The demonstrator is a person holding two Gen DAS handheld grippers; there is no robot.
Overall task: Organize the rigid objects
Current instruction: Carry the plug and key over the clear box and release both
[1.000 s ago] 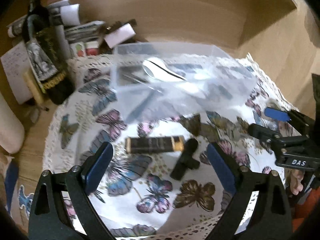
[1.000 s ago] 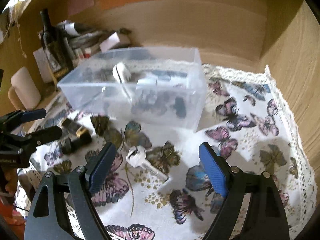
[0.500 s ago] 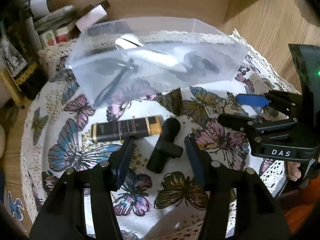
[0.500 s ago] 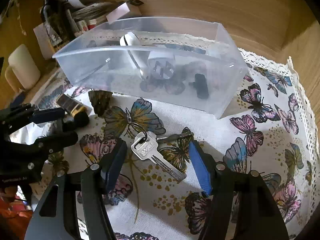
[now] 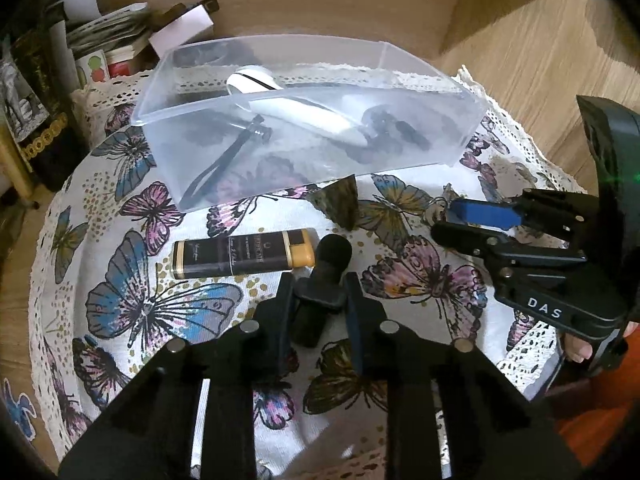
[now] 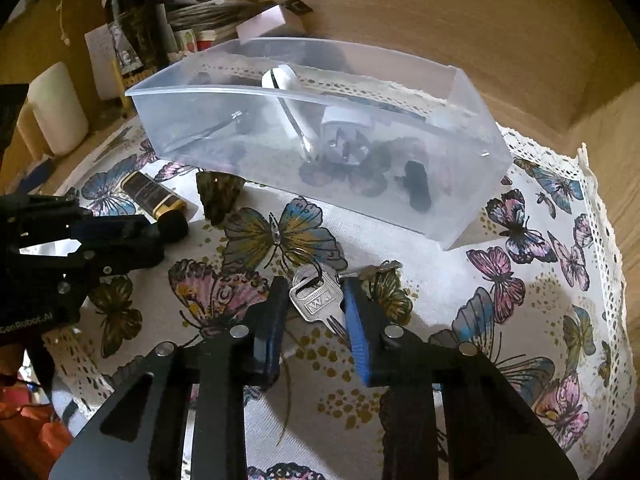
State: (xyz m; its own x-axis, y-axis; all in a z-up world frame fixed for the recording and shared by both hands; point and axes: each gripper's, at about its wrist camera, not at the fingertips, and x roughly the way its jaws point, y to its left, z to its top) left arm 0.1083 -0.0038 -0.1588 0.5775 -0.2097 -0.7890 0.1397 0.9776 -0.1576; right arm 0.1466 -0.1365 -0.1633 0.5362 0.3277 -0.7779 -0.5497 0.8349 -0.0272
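Note:
A clear plastic bin (image 5: 408,148) (image 6: 472,184) stands on the butterfly cloth and holds a white device, a strap and small black parts. My left gripper (image 5: 318,296) is shut on a black T-shaped part (image 5: 326,264) lying on the cloth, next to a black and gold tube (image 5: 240,254) (image 6: 150,194). My right gripper (image 6: 316,300) is closed on the silver key (image 6: 318,300) with its ring, flat on the cloth. A dark rock-like piece (image 5: 340,204) (image 6: 218,196) sits in front of the bin.
Bottles, rolled papers and boxes (image 5: 92,52) (image 6: 160,24) crowd the back left corner. A white cylinder (image 6: 56,108) stands at the left. Wooden walls (image 5: 520,60) close in behind and on the right. The lace cloth edge (image 6: 600,208) runs along the right.
Both grippers moved down and forward and closed from wide open: the left around the black T-shaped part, the right around the key.

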